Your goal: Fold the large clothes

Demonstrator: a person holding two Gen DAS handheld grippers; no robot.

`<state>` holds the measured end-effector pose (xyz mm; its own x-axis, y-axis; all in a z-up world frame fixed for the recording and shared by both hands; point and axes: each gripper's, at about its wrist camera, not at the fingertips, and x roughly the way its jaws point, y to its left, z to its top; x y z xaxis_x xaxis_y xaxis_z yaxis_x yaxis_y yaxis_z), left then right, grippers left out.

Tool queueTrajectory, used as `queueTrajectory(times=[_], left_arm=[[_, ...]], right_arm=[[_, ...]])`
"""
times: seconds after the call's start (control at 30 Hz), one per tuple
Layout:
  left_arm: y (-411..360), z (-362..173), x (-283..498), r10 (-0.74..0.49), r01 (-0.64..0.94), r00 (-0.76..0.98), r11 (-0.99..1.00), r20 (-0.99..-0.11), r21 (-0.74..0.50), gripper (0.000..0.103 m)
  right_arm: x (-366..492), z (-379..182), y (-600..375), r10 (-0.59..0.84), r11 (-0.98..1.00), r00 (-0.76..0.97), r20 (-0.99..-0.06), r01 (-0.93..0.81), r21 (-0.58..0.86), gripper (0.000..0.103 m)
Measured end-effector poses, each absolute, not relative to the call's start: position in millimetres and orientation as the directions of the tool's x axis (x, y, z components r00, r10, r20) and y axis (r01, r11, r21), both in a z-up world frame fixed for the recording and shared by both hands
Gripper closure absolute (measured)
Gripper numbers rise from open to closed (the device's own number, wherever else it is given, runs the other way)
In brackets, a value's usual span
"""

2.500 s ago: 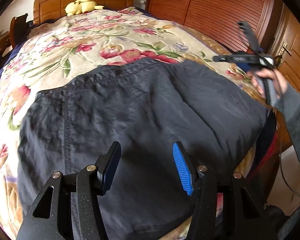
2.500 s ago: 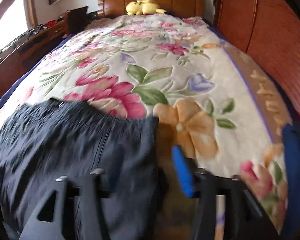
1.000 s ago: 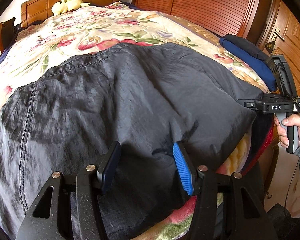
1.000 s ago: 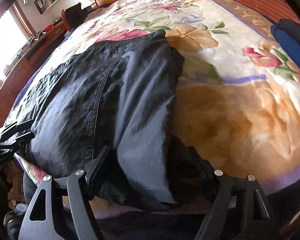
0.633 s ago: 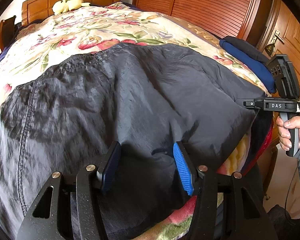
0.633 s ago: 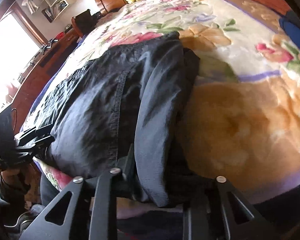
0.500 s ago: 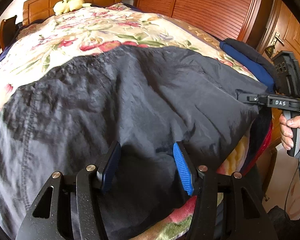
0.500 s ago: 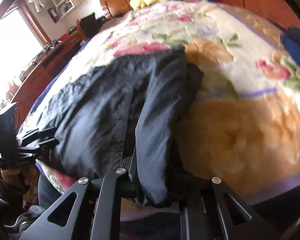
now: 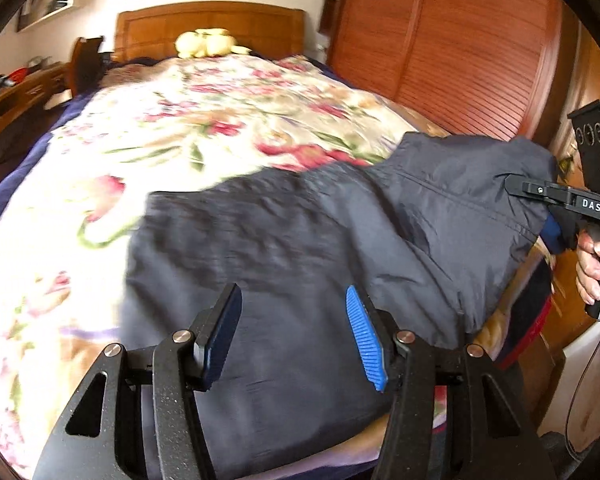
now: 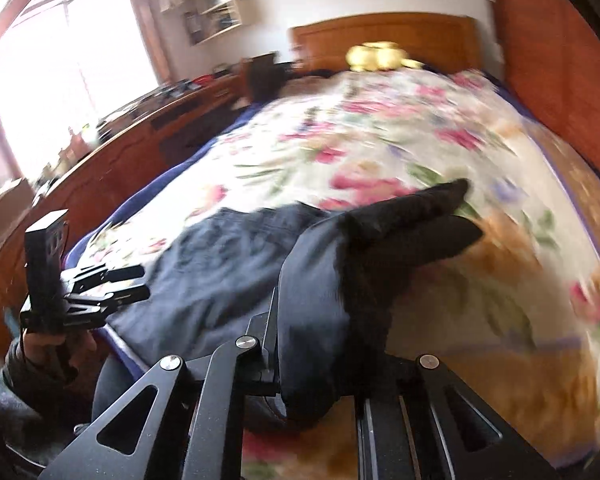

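My right gripper point(image 10: 316, 344) has its two fingers clamped tight on a thick bunch of the dark garment point(image 9: 300, 264), and that pinched corner is raised off the bed point(image 9: 172, 128), so the cloth hangs down from my grip in a drooping fold while its far tip points out over the flowered blanket point(image 10: 400, 140). From the left wrist view the same hold shows at the right edge: the right gripper point(image 9: 518, 188) bites the lifted, seamed corner of the cloth, with my right hand point(image 9: 596, 264) wrapped around its handle below. The rest of the garment lies spread on the blanket near the foot of the bed, its near edge draped toward the mattress edge. My left gripper point(image 9: 294, 332) is spread wide, its blue pads point(image 9: 364, 340) well apart, and it has hold of nothing; it hangs over the flat part of the cloth, though I cannot tell whether the fingertips touch it. In the right wrist view that left gripper point(image 10: 130, 282) appears at the left, beside the near-left edge of the garment, with my left hand point(image 10: 48, 350) on the handle. At the far end of the bed a yellow plush toy point(image 9: 206, 42) sits against the wooden headboard point(image 9: 208, 26). A slatted wooden wardrobe point(image 9: 452, 40) stands along the right side of the bed, and a long wooden dresser point(image 10: 128, 152) runs along the left under a bright window point(image 10: 68, 64). Both views are blurred.
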<state>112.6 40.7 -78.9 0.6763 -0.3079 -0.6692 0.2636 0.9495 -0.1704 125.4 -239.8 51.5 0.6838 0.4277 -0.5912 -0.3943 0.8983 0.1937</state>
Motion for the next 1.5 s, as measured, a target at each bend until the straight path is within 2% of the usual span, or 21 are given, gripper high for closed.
queueTrajectory(times=[0.2,0.37,0.5,0.6,0.67,0.73,0.8,0.87,1.0,1.1,1.23,1.37,1.5], left_arm=[[101,-70,90,-0.218,0.152,0.726,0.976,-0.652,-0.157,0.047],[153,-73,65,-0.127,0.029,0.748,0.987,-0.652,-0.160,0.047],[185,-79,51,-0.074,-0.052,0.745,0.984,-0.663,-0.168,0.047],[199,-85,46,-0.053,-0.091,0.742,0.979,-0.668,-0.180,0.047],[209,-85,43,-0.038,-0.109,0.742,0.978,-0.669,-0.176,0.047],[213,-85,41,-0.032,-0.114,0.742,0.978,-0.670,-0.173,0.047],[215,-83,39,-0.030,-0.111,0.744,0.980,-0.667,-0.167,0.047],[218,-81,40,-0.032,-0.105,0.748,0.980,-0.662,-0.166,0.047],[208,-76,47,-0.054,-0.076,0.756,0.983,-0.652,-0.169,0.047],[195,-68,52,-0.089,-0.033,0.765,0.984,-0.638,-0.176,0.047],[171,-52,59,-0.128,0.034,0.776,0.986,-0.617,-0.161,0.047],[148,-40,67,-0.156,0.088,0.779,0.986,-0.607,-0.141,0.047],[135,-42,71,-0.171,0.115,0.762,0.985,-0.624,-0.130,0.047]], right_arm=[[147,69,-143,0.525,0.812,0.619,-0.585,-0.569,0.127,0.091],[153,73,-60,0.629,0.702,0.524,-0.575,-0.700,0.130,0.091],[167,28,0,0.687,0.626,0.370,-0.625,-0.738,0.252,0.086],[173,-8,27,0.643,0.646,0.342,-0.685,-0.723,0.245,0.081],[168,-8,32,0.641,0.655,0.379,-0.668,-0.723,0.219,0.081],[172,-1,29,0.648,0.660,0.383,-0.659,-0.714,0.233,0.075],[172,5,20,0.653,0.660,0.381,-0.655,-0.711,0.244,0.064],[168,16,8,0.655,0.665,0.409,-0.635,-0.712,0.228,0.057],[144,39,-24,0.648,0.694,0.475,-0.596,-0.691,0.203,0.057],[138,36,-58,0.603,0.739,0.522,-0.603,-0.650,0.177,0.057],[137,11,-91,0.513,0.800,0.541,-0.666,-0.582,0.144,0.058],[128,-28,-95,0.486,0.799,0.468,-0.738,-0.580,0.159,0.062],[121,-55,-84,0.499,0.797,0.443,-0.745,-0.572,0.193,0.062]])
